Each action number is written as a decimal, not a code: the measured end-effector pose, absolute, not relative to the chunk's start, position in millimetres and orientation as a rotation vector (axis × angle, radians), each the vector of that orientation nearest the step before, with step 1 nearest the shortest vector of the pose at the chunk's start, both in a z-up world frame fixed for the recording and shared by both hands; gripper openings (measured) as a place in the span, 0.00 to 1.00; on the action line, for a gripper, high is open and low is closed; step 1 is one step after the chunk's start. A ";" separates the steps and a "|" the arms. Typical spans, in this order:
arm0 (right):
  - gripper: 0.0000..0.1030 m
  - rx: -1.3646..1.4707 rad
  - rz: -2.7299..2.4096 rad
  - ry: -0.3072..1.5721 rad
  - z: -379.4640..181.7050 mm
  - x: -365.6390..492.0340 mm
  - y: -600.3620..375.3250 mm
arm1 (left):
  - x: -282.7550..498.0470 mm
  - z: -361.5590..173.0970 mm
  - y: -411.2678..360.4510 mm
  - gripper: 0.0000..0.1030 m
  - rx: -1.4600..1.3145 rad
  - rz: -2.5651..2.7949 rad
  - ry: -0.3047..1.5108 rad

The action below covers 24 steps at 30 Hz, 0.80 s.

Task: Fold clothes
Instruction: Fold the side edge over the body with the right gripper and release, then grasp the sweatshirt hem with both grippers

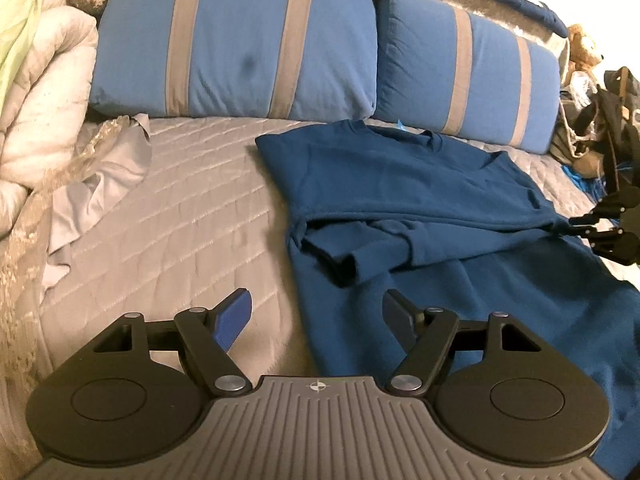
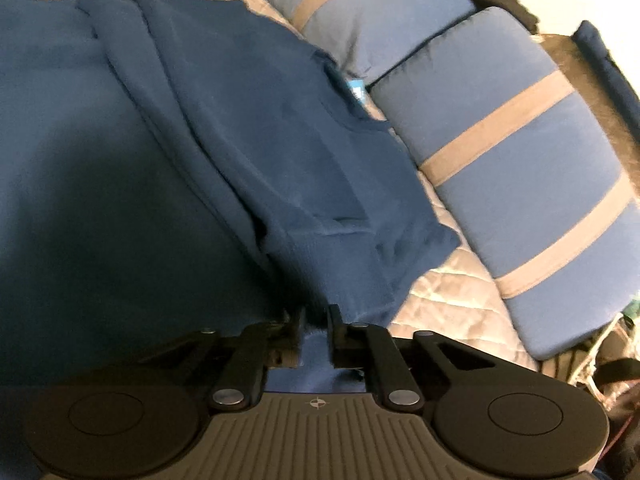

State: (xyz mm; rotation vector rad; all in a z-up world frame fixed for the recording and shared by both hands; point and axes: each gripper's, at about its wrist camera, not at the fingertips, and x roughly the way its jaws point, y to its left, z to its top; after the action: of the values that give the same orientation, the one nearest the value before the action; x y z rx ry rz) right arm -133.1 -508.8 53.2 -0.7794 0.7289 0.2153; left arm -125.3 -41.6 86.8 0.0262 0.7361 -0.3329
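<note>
A dark blue knitted sweater lies spread on the grey quilted bed, its collar toward two blue pillows with grey stripes, one sleeve already laid across the body. The right tongs are clamped on a bunched fold of the sweater's edge, cloth filling the narrow gap between the fingers. The left tongs hang spread wide and empty above the sweater's near left edge, where fabric meets quilt. The step in hand appears to be folding the right side inward. Done well, the pinched edge would travel low and level across the body, with the free tongs pinning or smoothing the opposite side so the cloth beneath does not drag or wrinkle.
</note>
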 end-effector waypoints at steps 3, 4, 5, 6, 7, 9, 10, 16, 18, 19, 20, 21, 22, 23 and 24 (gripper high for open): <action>0.65 -0.738 0.153 0.676 68.6 -144.2 -513.0 | -131.7 90.9 -38.9 0.70 -0.019 -0.346 0.751; 0.70 -0.708 0.141 0.654 76.7 -150.3 -515.4 | -134.6 92.5 -37.9 0.70 -0.038 -0.352 0.755; 0.78 -0.678 0.129 0.631 84.7 -156.3 -517.8 | -137.5 94.8 -36.3 0.70 -0.055 -0.357 0.756; 0.87 -0.642 0.121 0.618 92.9 -161.9 -520.6 | -140.2 97.4 -34.5 0.70 -0.071 -0.361 0.755; 0.91 -0.606 0.113 0.604 101.2 -167.6 -523.5 | -142.9 100.0 -32.6 0.70 -0.087 -0.365 0.754; 0.98 -0.520 0.106 0.582 117.8 -177.7 -532.5 | -148.3 106.0 -28.6 0.70 -0.116 -0.371 0.751; 1.00 -0.465 0.108 0.576 126.8 -184.2 -536.9 | -150.9 109.7 -26.2 0.70 -0.128 -0.374 0.749; 1.00 -0.210 0.172 0.525 166.7 -225.9 -558.4 | -164.4 138.8 -11.8 0.70 -0.069 -0.384 0.732; 1.00 -0.180 0.180 0.522 174.7 -241.1 -562.8 | -170.8 153.7 -2.7 0.70 -0.037 -0.370 0.716; 1.00 -0.173 0.181 0.526 178.0 -248.1 -565.6 | -173.9 162.2 3.4 0.70 -0.030 -0.362 0.708; 1.00 -0.167 0.183 0.539 180.7 -254.5 -568.6 | -177.2 170.6 9.6 0.70 -0.025 -0.356 0.700; 1.00 -0.159 0.185 0.554 182.5 -260.2 -571.8 | -180.0 177.8 14.5 0.70 -0.012 -0.347 0.689; 1.00 -0.153 0.185 0.566 183.2 -264.5 -574.3 | -182.6 184.4 18.8 0.70 0.005 -0.338 0.677; 1.00 -0.146 0.184 0.583 183.9 -269.1 -577.6 | -185.1 189.9 22.8 0.70 0.022 -0.321 0.665; 1.00 -0.138 0.184 0.597 183.9 -273.6 -580.3 | -187.6 192.6 26.6 0.70 0.029 -0.300 0.659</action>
State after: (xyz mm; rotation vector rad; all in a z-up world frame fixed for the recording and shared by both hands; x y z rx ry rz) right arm -273.6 -580.3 183.9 -0.1380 0.5969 0.1843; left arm -187.6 26.6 192.6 0.0290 0.6594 -0.3002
